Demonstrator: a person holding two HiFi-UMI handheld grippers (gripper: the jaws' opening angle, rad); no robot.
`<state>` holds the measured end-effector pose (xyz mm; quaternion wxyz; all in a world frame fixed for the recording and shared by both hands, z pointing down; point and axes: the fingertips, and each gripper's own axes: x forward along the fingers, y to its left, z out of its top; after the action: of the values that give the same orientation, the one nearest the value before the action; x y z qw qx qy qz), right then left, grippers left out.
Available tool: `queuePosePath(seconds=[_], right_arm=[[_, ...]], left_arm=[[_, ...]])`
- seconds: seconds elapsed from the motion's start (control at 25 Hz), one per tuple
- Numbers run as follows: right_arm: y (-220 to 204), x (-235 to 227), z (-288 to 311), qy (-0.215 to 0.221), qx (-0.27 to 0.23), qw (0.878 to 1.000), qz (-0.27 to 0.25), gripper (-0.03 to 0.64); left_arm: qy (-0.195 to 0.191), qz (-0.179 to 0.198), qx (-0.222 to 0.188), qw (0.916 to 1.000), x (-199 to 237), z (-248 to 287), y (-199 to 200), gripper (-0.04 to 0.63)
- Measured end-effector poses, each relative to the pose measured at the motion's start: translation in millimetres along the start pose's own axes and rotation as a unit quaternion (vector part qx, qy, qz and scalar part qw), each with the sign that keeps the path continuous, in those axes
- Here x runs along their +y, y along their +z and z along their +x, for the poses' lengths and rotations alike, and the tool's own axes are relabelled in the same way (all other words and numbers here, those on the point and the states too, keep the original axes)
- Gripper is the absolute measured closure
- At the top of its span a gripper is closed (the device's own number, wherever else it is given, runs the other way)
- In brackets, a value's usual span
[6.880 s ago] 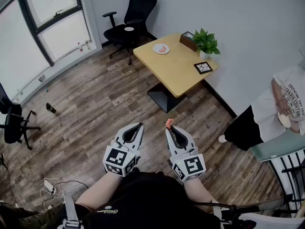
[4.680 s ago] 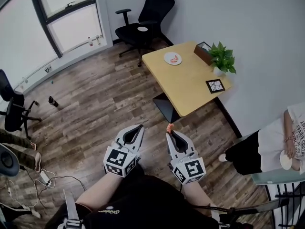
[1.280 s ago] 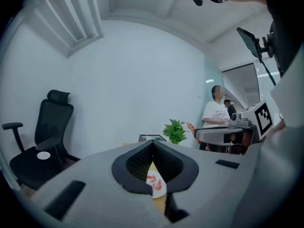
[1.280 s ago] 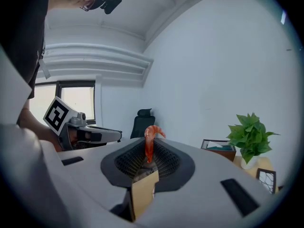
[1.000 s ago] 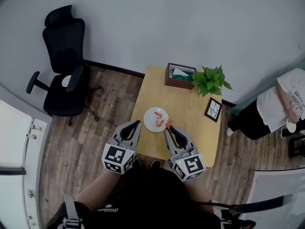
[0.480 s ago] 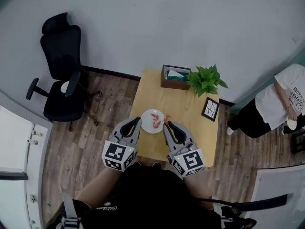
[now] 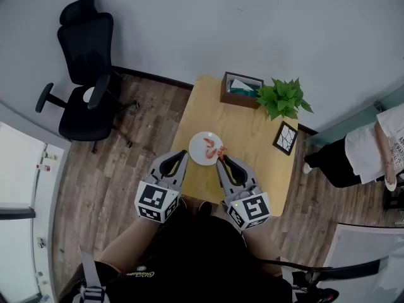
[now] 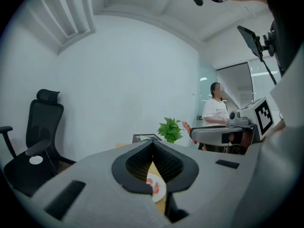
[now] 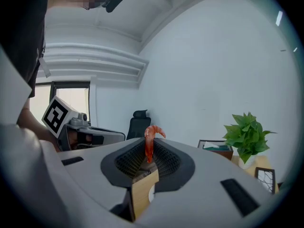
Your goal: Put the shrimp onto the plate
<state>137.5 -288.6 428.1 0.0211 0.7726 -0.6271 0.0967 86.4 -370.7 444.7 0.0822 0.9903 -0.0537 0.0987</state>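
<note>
Pinching one shrimp [image 9: 151, 136] in the right gripper [image 9: 148, 150]: clamped between the black ribbed pads [image 9: 166, 162], body upright, curled end poking up past the tips. From the head view, holding that shrimp [image 7: 221, 151] at the tip of the right gripper [image 7: 222, 159], right at the near right rim of the plate [image 7: 197, 153]; can't tell whether touching the rim or just above it. Left gripper [image 8: 152, 145]: pressed together at the tips, nothing between, only a teardrop gap lower down between the pads, with a slice of plate [image 8: 160, 190] showing through it. In the head view, left gripper [image 7: 182, 153] held just beside the near left rim of the plate, level with the right one. Already lying on the plate: other shrimp [image 7: 208, 144], orange, toward the right half. Plate sitting on the near left part of a light wooden table [image 7: 243, 145]. At the far end of the table: a brown box [image 7: 240, 90] with something pale and teal inside, and a green potted plant [image 7: 284, 98] just right of it. Near the right edge: a small black-framed picture [image 7: 285, 137], well apart from the plate. Off to the far left on the wood floor [image 7: 126, 144]: a black office chair [image 7: 85, 62]. At the right border of the head view: a person in a white shirt [image 7: 386, 145], standing away from the table.
</note>
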Motion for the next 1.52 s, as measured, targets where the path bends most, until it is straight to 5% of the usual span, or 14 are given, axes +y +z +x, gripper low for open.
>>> queuePosePath(seconds=[0.84,1.52], right_arm=[[-93,11,15,0.032,0.108,0.993,0.047,0.566],[-132,-10,67,0.036,0.164,0.986,0.005,0.566]], left_arm=[[0.005,-0.042,0.086,0.9954,3,12,-86,0.591],[0.007,-0.059,0.095,0.9937,16,16,-96,0.591]])
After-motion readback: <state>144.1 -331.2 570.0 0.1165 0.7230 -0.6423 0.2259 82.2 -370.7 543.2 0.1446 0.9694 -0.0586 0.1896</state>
